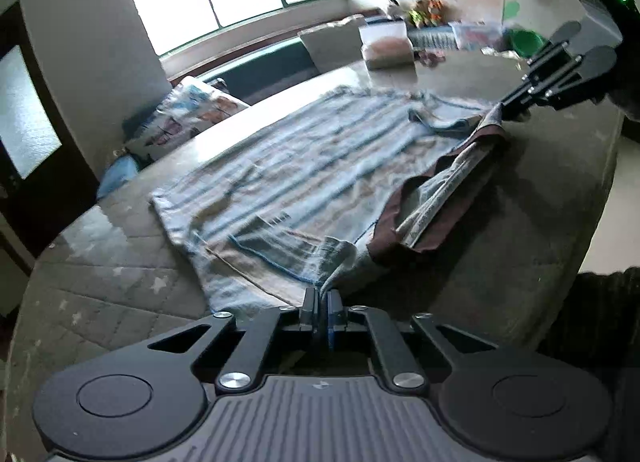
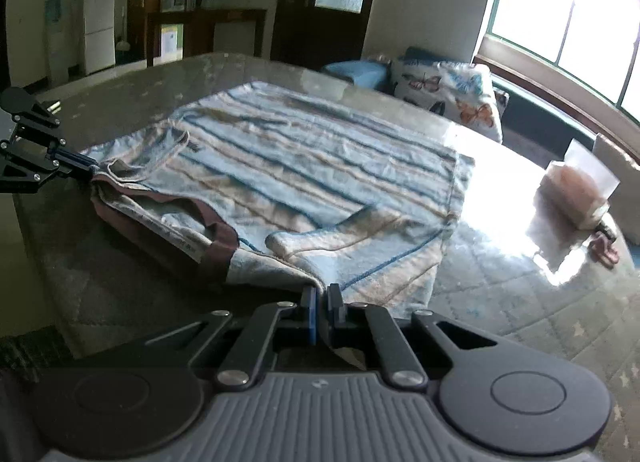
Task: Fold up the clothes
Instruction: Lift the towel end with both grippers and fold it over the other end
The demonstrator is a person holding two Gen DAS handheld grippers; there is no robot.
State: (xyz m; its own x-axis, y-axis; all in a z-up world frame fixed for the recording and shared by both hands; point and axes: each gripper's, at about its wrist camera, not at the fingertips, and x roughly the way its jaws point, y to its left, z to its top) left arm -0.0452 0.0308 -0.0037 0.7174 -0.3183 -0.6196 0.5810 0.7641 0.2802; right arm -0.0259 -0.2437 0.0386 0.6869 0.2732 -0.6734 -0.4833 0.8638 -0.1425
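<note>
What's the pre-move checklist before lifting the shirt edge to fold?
1. Left tongs shut on the striped shirt: ok, fabric sits between the closed fingers.
2. Right tongs shut on the shirt's near edge: ok, cloth is pinched.
3. Both grips on the same side of the shirt: ok, each camera shows the other tongs at the brown-trimmed edge.
4. Shirt body lying flat on the quilted table: ok, only small wrinkles.
5. Brown-trimmed sleeve tucked flat: not ok, it is bunched and gaping.
6. Fold path clear: ok, the clear container stands apart from the shirt.
</note>
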